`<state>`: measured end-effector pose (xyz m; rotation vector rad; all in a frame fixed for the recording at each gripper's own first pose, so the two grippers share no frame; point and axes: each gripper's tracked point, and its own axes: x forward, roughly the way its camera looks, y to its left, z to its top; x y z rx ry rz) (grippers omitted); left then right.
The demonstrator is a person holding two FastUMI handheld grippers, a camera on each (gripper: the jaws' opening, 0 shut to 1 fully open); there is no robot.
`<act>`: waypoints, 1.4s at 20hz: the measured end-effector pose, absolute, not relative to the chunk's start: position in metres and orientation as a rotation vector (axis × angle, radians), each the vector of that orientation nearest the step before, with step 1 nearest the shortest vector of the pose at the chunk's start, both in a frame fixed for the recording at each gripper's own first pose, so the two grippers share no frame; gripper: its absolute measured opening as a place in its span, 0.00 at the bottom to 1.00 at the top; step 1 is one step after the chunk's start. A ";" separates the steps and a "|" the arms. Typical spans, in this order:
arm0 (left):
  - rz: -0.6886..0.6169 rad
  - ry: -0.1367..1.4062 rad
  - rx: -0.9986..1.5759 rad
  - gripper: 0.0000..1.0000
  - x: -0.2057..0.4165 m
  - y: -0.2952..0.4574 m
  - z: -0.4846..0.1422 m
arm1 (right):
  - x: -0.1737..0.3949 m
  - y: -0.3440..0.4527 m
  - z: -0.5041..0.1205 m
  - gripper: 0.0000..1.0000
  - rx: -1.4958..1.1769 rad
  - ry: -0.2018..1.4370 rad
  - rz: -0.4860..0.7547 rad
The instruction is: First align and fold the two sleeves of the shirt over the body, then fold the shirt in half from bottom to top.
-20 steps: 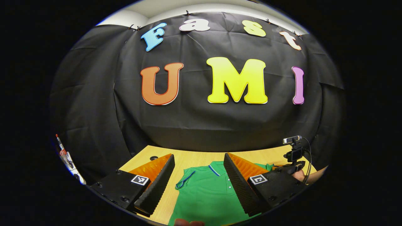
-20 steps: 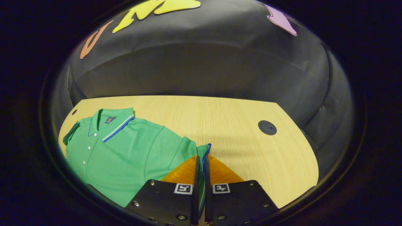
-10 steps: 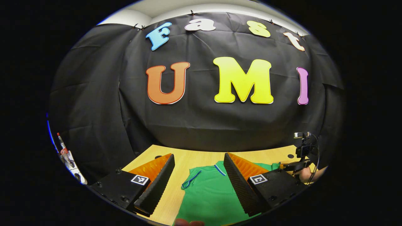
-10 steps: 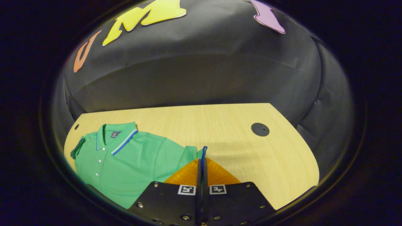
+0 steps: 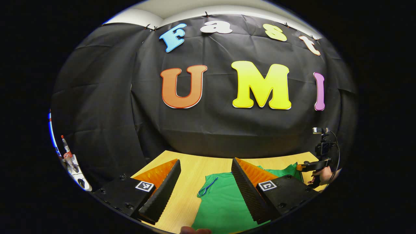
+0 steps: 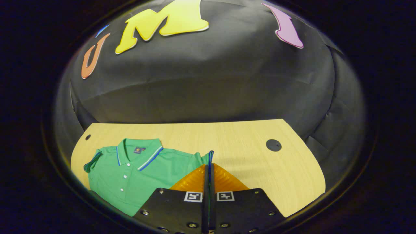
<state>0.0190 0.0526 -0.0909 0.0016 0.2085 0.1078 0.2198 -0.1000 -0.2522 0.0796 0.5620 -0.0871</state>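
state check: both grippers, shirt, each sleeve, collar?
left gripper: open, above the shirt, holding nothing
right gripper: shut on the right sleeve
shirt: flat on the table, front up, unfolded
right sleeve: cuff pinched, raised
left sleeve: lying out, not folded
collar: flat

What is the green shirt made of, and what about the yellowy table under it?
The shirt looks like soft knit cloth, probably cotton or a blend: it is matte, drapes in folds, and has a striped collar and small buttons. The right gripper pinches its sleeve edge. The table looks like light wood or a wood-print laminate: fine straight grain lines and a smooth, faintly shiny top. Which of the two, the pictures leave open.
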 end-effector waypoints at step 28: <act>0.118 0.265 -0.043 1.00 -0.003 0.124 -0.121 | 0.198 0.085 -0.262 0.24 0.016 0.622 0.124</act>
